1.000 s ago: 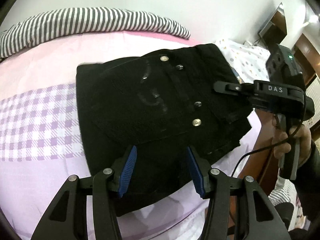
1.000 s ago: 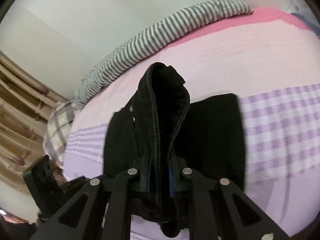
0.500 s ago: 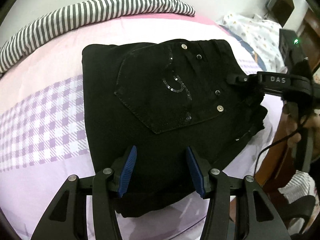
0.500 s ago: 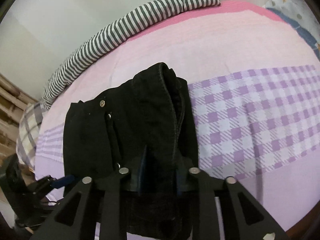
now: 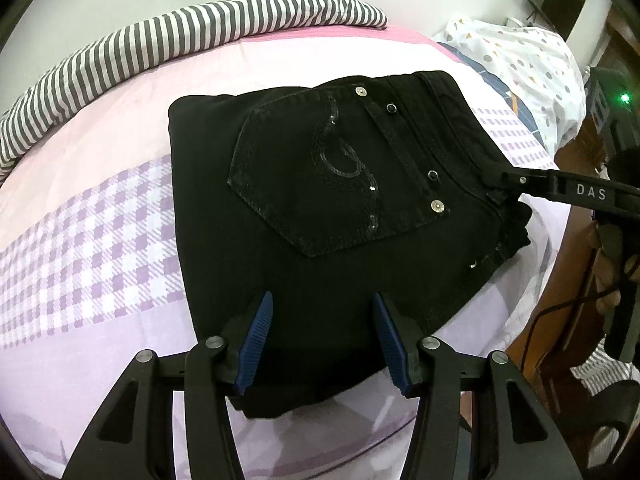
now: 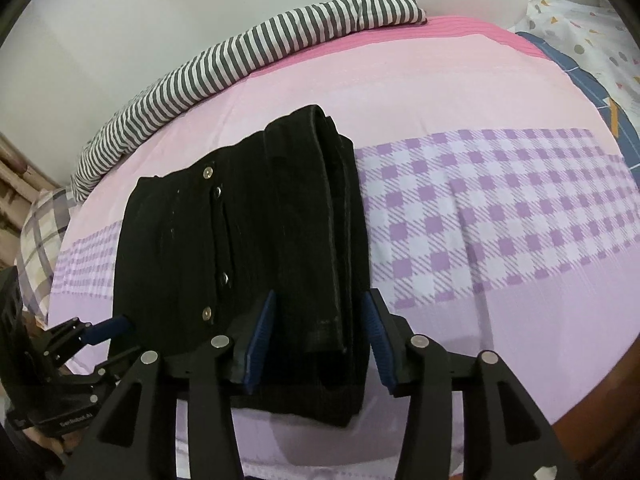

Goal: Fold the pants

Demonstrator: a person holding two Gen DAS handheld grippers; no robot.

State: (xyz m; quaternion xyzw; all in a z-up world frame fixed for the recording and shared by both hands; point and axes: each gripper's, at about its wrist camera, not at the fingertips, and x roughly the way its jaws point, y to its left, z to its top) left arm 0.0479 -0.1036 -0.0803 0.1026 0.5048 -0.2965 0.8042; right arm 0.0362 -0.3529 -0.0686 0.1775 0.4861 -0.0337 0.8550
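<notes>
Notably, folded black pants [image 5: 340, 216] run under both spread, empty grippers, left [image 5: 324, 340] and right [image 6: 316, 336]; near hem hidden at 6 o'clock.

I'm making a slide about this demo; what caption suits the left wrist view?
Open left gripper over folded black denim pants on a pink-and-purple checked bedsheet.

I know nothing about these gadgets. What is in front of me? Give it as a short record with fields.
surface: bed with pink and purple checked sheet
garment: black pants, folded into a compact stack, back pocket up
left gripper: open, over the stack's near edge
right gripper: open, waistband edge between its fingers
behind: striped bedding along the wall
</notes>
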